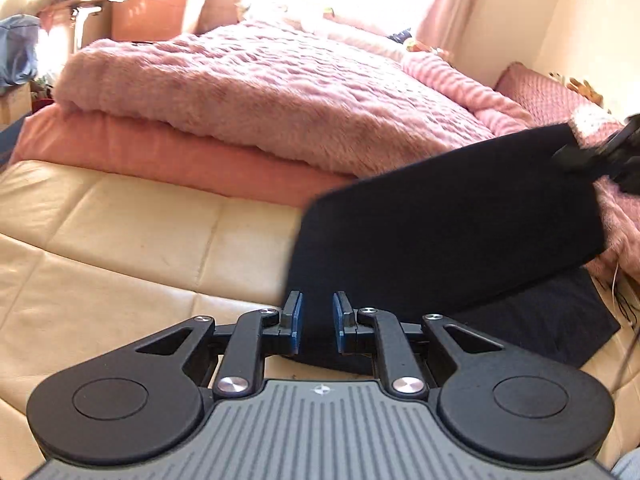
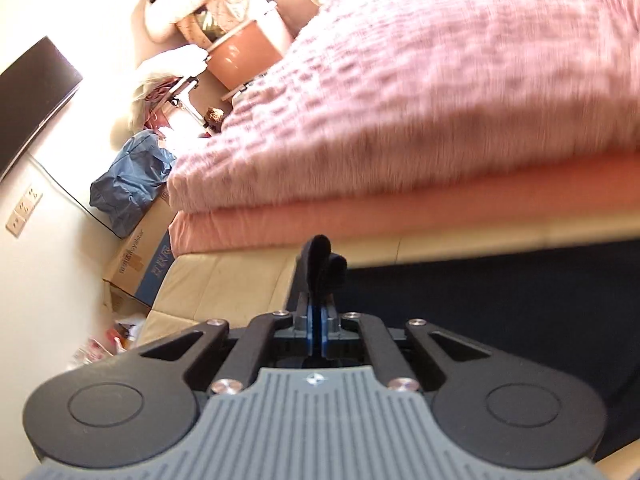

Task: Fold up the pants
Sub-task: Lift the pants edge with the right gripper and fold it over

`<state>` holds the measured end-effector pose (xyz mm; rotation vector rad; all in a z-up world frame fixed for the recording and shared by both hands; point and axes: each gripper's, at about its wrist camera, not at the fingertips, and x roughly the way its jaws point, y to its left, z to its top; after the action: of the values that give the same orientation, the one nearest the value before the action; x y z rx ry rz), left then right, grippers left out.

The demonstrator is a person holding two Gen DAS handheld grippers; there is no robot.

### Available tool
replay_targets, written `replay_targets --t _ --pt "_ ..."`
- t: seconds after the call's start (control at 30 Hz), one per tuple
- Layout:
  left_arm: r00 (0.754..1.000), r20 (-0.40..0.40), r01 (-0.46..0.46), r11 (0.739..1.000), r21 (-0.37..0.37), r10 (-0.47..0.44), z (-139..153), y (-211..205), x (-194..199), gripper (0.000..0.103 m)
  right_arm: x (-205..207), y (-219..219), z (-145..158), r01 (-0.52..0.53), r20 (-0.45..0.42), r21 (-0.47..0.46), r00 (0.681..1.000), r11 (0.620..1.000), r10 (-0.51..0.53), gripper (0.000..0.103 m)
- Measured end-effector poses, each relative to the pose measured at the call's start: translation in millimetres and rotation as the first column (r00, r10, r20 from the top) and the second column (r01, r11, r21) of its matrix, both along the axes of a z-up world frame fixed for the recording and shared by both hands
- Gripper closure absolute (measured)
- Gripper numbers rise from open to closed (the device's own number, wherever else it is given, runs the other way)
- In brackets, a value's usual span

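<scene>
The dark navy pants (image 1: 452,240) lie on the cream leather surface (image 1: 120,232), with one part lifted and stretched toward the upper right. My left gripper (image 1: 318,312) has its jaws open a little, with the near edge of the pants lying between them. My right gripper (image 2: 319,312) is shut on a bunched fold of the pants (image 2: 324,264); it also shows in the left wrist view (image 1: 600,152) at the far right, holding the far end up. The rest of the dark cloth (image 2: 500,304) spreads to the right.
A fluffy pink blanket (image 1: 260,92) on a peach cushion (image 1: 160,148) lies just behind the pants. A terracotta pot (image 1: 156,12), a blue bag (image 2: 132,184) and a cardboard box (image 2: 140,256) stand beyond the bed's left edge. A wall (image 1: 560,12) is at the right.
</scene>
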<state>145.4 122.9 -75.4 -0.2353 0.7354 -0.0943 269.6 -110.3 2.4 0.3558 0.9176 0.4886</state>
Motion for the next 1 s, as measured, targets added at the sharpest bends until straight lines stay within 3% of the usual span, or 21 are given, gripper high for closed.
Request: replay_targets --t 0.23,0.43,0.57,0.63,0.73,0.83,1.0 --pt "1.000 0.002 0.001 1.000 0.024 -0.001 7.7 -2.4 5.3 0.086 3.8 -61.6 82.7 0.045 0.062 -0.113 0.997 0.993 -0.038 0.103" --pt "0.999 -0.005 0.054 0.997 0.056 -0.054 7.0 -27.7 23.9 0.086 3.5 -162.7 89.4 0.173 0.062 -0.191 0.985 0.966 -0.164 0.103" --pt "0.994 -0.025 0.105 0.991 0.077 -0.103 1.4 -54.2 39.7 0.086 1.8 -250.3 57.1 0.287 0.024 -0.213 0.957 0.934 -0.289 0.103" --pt "0.990 -0.043 0.135 0.986 0.094 -0.132 -4.6 -69.6 49.4 0.086 8.6 -279.9 25.7 0.322 -0.007 -0.243 0.943 0.915 -0.333 0.103" --pt "0.982 -0.079 0.179 0.976 0.121 -0.170 -16.6 -91.9 62.2 0.086 23.3 -301.8 -38.6 0.362 -0.069 -0.284 0.916 0.888 -0.395 0.103" --pt "0.972 -0.113 0.222 0.964 0.149 -0.207 -28.7 -112.2 72.2 0.086 35.3 -319.6 -94.3 0.403 -0.074 -0.344 0.889 0.848 -0.452 0.103" --pt "0.957 -0.142 0.276 0.946 0.168 -0.254 -44.8 -139.3 89.5 0.086 47.6 -343.4 -153.8 0.449 -0.070 -0.352 0.862 0.821 -0.501 0.103"
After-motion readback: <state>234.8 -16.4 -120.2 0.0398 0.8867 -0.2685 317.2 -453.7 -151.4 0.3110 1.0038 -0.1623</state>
